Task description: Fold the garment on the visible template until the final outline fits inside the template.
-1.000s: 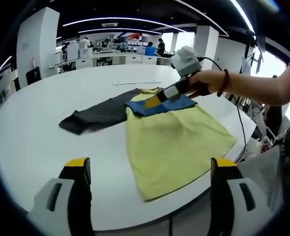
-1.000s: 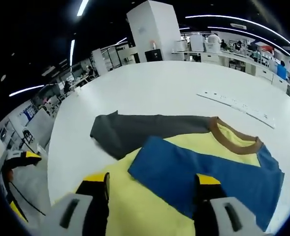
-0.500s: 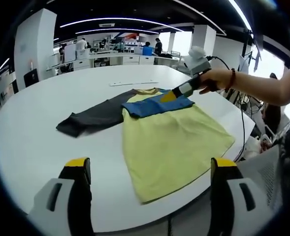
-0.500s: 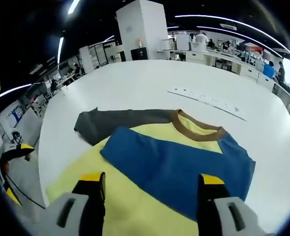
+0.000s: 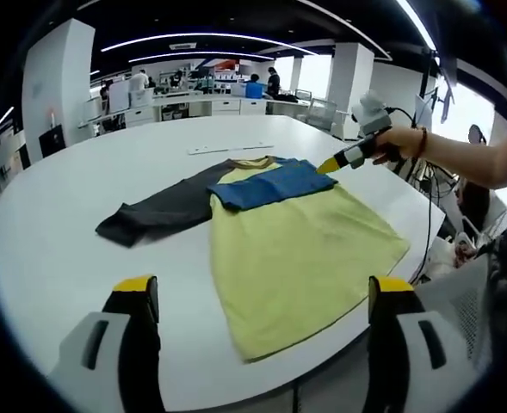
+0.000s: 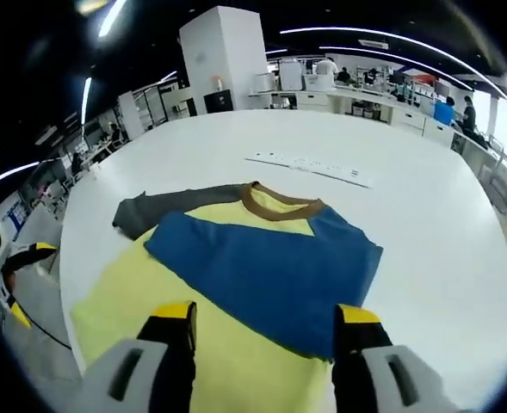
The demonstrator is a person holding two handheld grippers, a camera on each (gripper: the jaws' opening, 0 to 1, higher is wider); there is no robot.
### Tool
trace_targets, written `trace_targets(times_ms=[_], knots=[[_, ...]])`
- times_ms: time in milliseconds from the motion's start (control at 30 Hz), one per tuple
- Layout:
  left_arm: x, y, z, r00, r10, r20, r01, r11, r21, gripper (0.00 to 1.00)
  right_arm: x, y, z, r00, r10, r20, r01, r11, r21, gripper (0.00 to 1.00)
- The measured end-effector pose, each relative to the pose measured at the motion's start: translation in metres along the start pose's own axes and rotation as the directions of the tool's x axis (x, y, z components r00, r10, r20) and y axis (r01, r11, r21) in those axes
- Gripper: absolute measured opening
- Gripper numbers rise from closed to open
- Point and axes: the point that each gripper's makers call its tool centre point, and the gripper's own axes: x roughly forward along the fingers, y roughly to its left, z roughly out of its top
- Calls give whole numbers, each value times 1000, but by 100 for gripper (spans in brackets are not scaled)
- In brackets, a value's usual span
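1. The big round white desk (image 5: 55,232) carries everything; a thin white strip (image 6: 309,163) with small marks lies beyond the garment.
2. The yellow cloth T-shirt (image 5: 300,249) with a brown collar lies flat near the desk's edge, its hem toward the left gripper view's camera. No template outline can be made out on the desk.
3. Its dark grey sleeve (image 5: 154,215) lies spread out to the side, unfolded.
4. Its blue sleeve (image 6: 262,267) is already folded across the chest. So I judge one fold done, with the grey sleeve and the lengthwise folds left.
5. The left gripper (image 5: 266,301) hangs short of the hem, fingers wide apart, empty.
6. The right gripper (image 6: 266,323) hovers over the blue sleeve, fingers apart, gripping nothing.
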Motion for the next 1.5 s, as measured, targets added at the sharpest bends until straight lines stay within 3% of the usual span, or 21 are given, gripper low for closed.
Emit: trace_targets(times_ms=[200, 533, 633, 800, 1067, 1333, 1500], knots=[[1, -3, -2, 1000, -3, -7, 3, 1000, 5, 99, -6, -15, -19, 999, -26, -20, 26, 999, -23, 55], [-1, -4, -4, 1000, -2, -17, 2, 1000, 11, 99, -8, -25, -35, 998, -56, -35, 54, 998, -44, 28], [-1, -3, -4, 1000, 0, -17, 0, 1000, 13, 99, -5, -35, -49, 989, -112, -94, 103, 990, -98, 22], [-3, -2, -5, 1000, 5, -11, -5, 1000, 6, 99, -1, -38, -54, 989, -124, -81, 117, 989, -87, 12], [-4, 0, -7, 1000, 12, -17, -12, 1000, 5, 99, 7, -48, -53, 985, -160, -71, 157, 987, -44, 11], [-4, 0, -7, 1000, 13, -19, -13, 1000, 5, 98, 12, -51, -55, 981, -178, -71, 177, 984, -31, 0], [-5, 2, -11, 999, 19, -33, -19, 1000, 5, 98, 10, -57, -58, 980, -183, -83, 180, 983, -37, 0]])
